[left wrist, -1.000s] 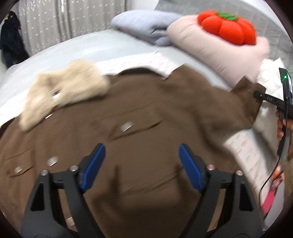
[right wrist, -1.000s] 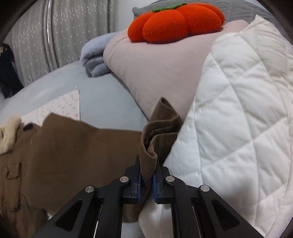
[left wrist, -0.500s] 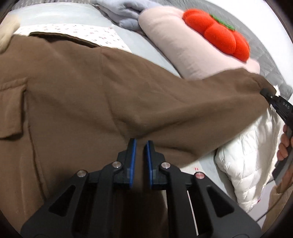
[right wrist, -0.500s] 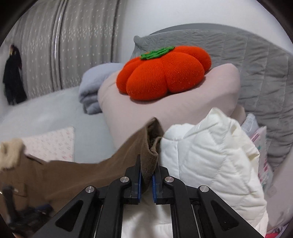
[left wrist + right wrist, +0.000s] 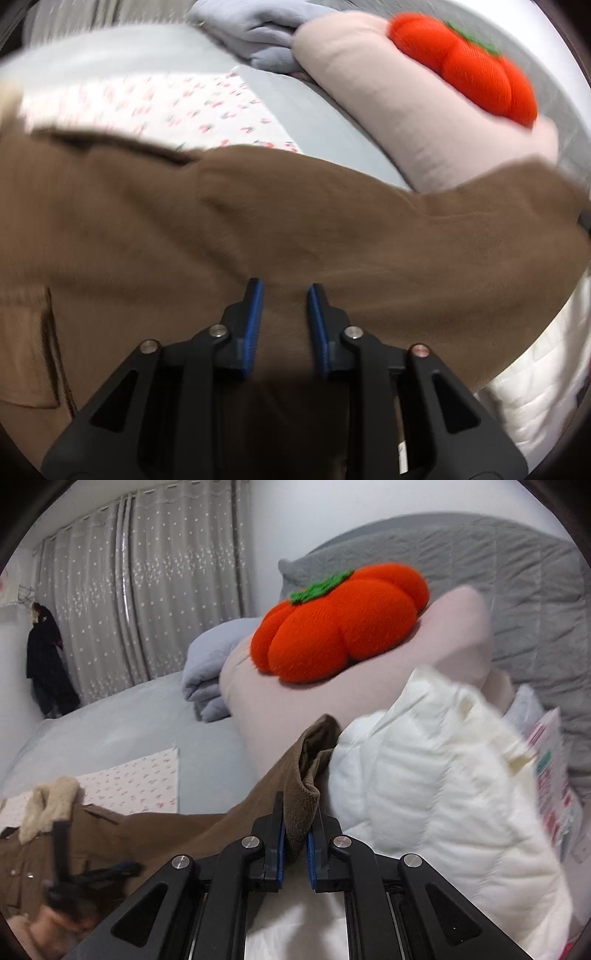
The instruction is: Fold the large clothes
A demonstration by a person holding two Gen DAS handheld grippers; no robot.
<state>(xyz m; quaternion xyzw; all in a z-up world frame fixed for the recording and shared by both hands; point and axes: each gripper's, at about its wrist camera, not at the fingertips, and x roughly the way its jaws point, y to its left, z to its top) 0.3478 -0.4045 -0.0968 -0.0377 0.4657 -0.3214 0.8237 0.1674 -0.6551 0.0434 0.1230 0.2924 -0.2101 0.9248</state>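
A large brown coat (image 5: 184,229) lies on the bed over a floral sheet (image 5: 155,107). Its sleeve (image 5: 424,251) stretches to the right. My left gripper (image 5: 283,295) sits over the sleeve near the shoulder, its blue pads a little apart with brown cloth between them; whether they pinch it I cannot tell. My right gripper (image 5: 295,834) is shut on the sleeve cuff (image 5: 306,771) and holds it lifted beside a white quilted jacket (image 5: 443,797). The coat's cream fur collar (image 5: 48,805) shows in the right wrist view.
A pink pillow (image 5: 369,694) with an orange pumpkin cushion (image 5: 340,624) lies behind. A folded grey-blue blanket (image 5: 207,672) sits beside it. A grey quilted headboard (image 5: 517,590) and curtains (image 5: 147,590) stand at the back. The left gripper (image 5: 66,871) shows blurred at lower left.
The left gripper's pads, shut half a second ago, now stand slightly apart on the sleeve. The right gripper has lifted the cuff further up and away, stretching the sleeve.
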